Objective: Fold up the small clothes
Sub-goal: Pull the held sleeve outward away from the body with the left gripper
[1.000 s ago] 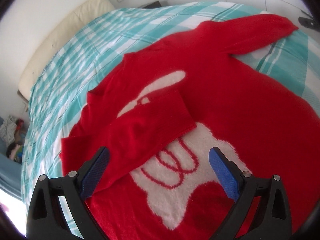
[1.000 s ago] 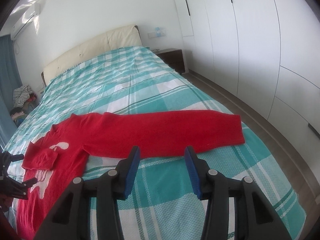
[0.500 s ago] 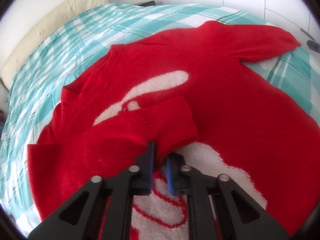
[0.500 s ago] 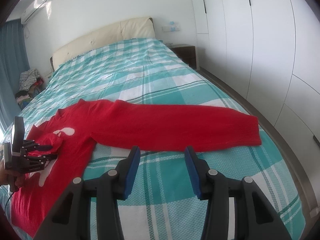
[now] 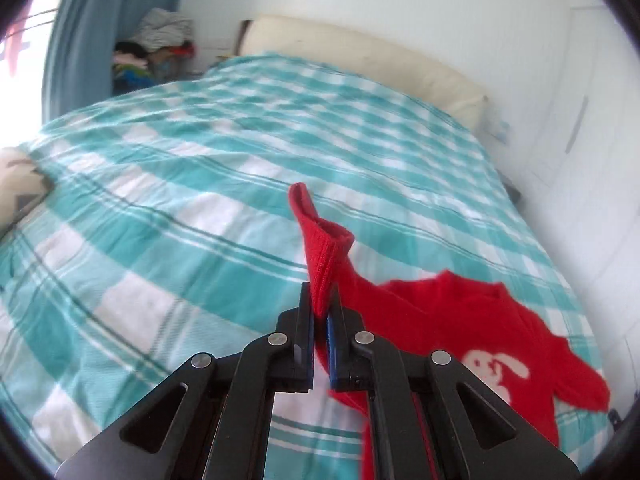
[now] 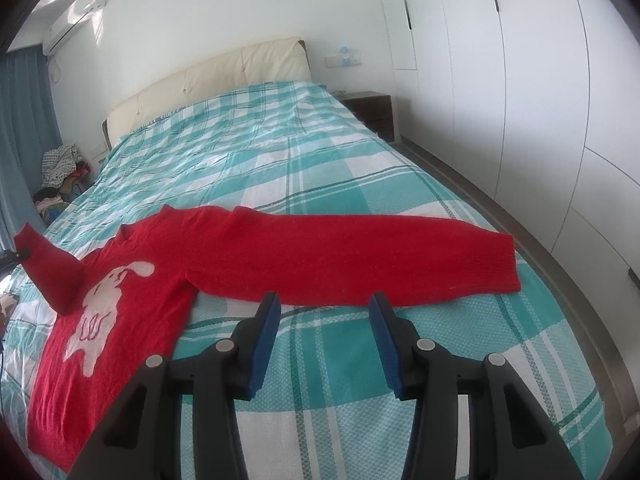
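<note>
A red knitted sweater with a white rabbit motif (image 6: 120,308) is spread across the teal-and-white checked bedcover (image 6: 304,168) of a bed with a cream padded headboard (image 6: 208,76). In the right wrist view the body of the garment is seen at 9 o'clock, and one long sleeve (image 6: 360,256) is laid flat toward 3 o'clock, its cuff close to the bed's edge. The other sleeve (image 6: 52,272) is raised off the bedcover at the far 9 o'clock side of that view.

In the left wrist view, the ribbed cuff of the raised sleeve (image 5: 320,248) is clamped by the left gripper (image 5: 319,320); its jaws are clenched on the knit, and the cuff end is stood up toward 12 o'clock above the blue pads (image 5: 331,344). The sweater's body, with the rabbit motif, is seen at 4 o'clock in this view, resting on the bedcover.

The right gripper (image 6: 324,320) is held over the bedcover just short of the flat sleeve, with its jaws released and spread apart; nothing is held between its blue pads (image 6: 266,332).

A white wardrobe with long dark handles (image 6: 500,60) is seen at 2 o'clock, a dark wooden nightstand (image 6: 372,108) at 1 o'clock beside the headboard, a blue curtain (image 6: 24,128) at 9 o'clock, and a pile of mixed clothes (image 6: 60,172) beneath it. A white wall air conditioner (image 6: 76,16) is mounted at 10 o'clock.
</note>
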Tool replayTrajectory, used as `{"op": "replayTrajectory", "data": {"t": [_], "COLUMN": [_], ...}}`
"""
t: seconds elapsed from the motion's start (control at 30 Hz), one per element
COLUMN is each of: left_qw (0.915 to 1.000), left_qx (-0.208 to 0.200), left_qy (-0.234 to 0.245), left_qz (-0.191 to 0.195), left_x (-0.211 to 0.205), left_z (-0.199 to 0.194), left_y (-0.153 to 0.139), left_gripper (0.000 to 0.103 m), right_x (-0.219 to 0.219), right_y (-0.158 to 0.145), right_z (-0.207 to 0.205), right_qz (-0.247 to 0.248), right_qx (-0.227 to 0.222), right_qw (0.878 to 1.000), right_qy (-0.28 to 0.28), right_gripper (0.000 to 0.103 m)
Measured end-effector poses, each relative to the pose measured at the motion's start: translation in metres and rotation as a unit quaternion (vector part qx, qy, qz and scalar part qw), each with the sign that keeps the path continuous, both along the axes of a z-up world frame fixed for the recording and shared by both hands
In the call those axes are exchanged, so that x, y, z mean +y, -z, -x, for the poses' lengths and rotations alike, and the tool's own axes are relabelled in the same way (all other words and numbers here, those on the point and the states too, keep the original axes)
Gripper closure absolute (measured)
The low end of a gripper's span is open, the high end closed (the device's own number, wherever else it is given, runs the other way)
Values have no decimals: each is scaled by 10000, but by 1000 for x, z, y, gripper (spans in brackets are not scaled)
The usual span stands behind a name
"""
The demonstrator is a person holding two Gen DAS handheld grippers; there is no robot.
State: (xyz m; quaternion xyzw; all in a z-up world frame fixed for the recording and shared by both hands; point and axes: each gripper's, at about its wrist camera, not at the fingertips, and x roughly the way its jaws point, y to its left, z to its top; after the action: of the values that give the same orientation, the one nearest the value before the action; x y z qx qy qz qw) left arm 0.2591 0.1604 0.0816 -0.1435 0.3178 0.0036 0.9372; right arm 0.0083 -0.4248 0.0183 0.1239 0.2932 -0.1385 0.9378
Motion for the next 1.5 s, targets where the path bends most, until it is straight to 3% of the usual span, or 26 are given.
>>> {"op": "replayTrajectory", "data": {"t": [0.1, 0.23, 0.47, 0.57, 0.8, 1.5], "left_qw": [9949, 9784, 9523, 9402, 9411, 9403], "left_qx": [214, 610, 1076, 1171, 1282, 1292], "left_qy": [-975, -1973, -2837, -3079, -3082, -3022], "left_qz": [-111, -87, 331, 867, 541, 882], "left_x": [52, 95, 141, 157, 154, 167], "left_z": [12, 24, 49, 62, 59, 64], "left_y": [20, 60, 113, 123, 127, 138], "left_gripper": [99, 99, 99, 100, 100, 98], "right_x": [3, 9, 17, 17, 12, 6], "right_y": [2, 5, 12, 14, 14, 20], "right_z": [-1, -5, -11, -12, -10, -11], "right_qz": [78, 238, 435, 421, 340, 258], "right_qx": [54, 145, 312, 362, 351, 463], "right_qw": [10000, 9996, 9984, 9983, 9988, 9986], "right_qy": [-1, -49, -154, -173, -95, 20], "right_gripper": [57, 57, 57, 57, 57, 56]}}
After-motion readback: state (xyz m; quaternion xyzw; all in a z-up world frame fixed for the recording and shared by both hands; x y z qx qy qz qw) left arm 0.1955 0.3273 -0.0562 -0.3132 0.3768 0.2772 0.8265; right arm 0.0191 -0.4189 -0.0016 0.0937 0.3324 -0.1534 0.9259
